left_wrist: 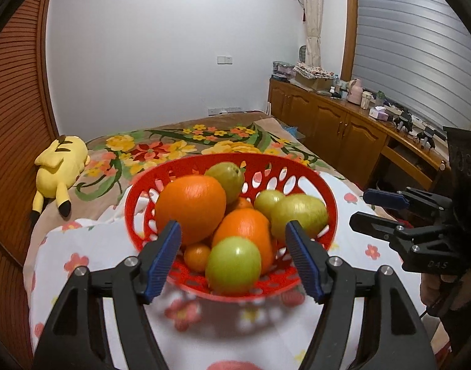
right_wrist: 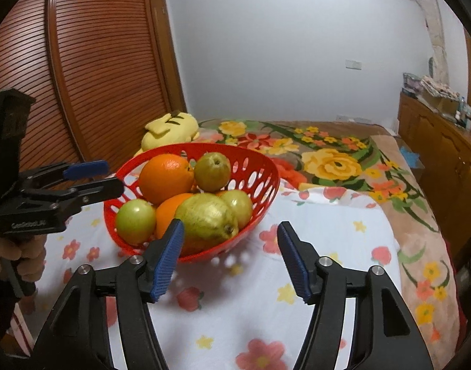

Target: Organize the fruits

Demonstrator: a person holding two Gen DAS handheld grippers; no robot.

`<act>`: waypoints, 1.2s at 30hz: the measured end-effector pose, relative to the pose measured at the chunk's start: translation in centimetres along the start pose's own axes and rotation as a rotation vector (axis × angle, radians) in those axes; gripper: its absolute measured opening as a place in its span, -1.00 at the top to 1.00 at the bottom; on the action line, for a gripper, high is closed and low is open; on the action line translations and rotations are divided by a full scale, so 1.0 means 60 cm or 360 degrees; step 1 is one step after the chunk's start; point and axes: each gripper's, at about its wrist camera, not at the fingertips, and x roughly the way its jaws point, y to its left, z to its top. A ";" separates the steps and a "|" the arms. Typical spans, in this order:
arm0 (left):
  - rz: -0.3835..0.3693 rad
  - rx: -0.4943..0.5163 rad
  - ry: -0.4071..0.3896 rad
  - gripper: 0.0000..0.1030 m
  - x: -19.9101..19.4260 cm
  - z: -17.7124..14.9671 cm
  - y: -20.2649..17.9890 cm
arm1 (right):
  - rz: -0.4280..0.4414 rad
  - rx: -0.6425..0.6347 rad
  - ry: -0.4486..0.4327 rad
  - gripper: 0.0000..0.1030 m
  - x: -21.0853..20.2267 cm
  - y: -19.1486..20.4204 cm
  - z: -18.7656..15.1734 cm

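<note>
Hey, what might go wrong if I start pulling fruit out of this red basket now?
The fruit is heaped, so lifting the green apple at the front may let the oranges above it roll. The red basket sits on soft bedding and could tip. The left tool and right tool are close together and might collide.

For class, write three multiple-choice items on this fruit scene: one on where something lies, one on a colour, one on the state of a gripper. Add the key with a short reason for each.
1. Where does the yellow plush toy lie?
A. in the basket
B. on the bed, beyond the basket
C. on the cabinet

2. What colour is the basket?
A. red
B. blue
C. white

3. How is the left gripper?
A. shut on an orange
B. shut on nothing
C. open

Key: 1 B, it rests on the floral blanket. 2 A, its perforated wall is red. 3 C, its blue pads stand apart and grip nothing.
</note>
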 end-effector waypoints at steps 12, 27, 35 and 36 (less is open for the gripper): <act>0.0104 0.0000 -0.0007 -0.78 -0.039 -0.058 -0.005 | -0.0097 0.0052 -0.0050 -0.68 -0.027 0.044 -0.051; 0.0170 -0.0091 -0.0085 -0.78 -0.115 -0.094 -0.003 | -0.0194 0.0026 -0.0105 -0.75 -0.072 0.085 -0.067; 0.0176 -0.0103 -0.0100 -0.78 -0.145 -0.109 -0.011 | -0.0190 0.0034 -0.0127 -0.75 -0.089 0.106 -0.075; 0.0165 -0.0108 -0.0085 -0.78 -0.146 -0.112 -0.011 | -0.0189 0.0031 -0.0125 -0.75 -0.091 0.110 -0.077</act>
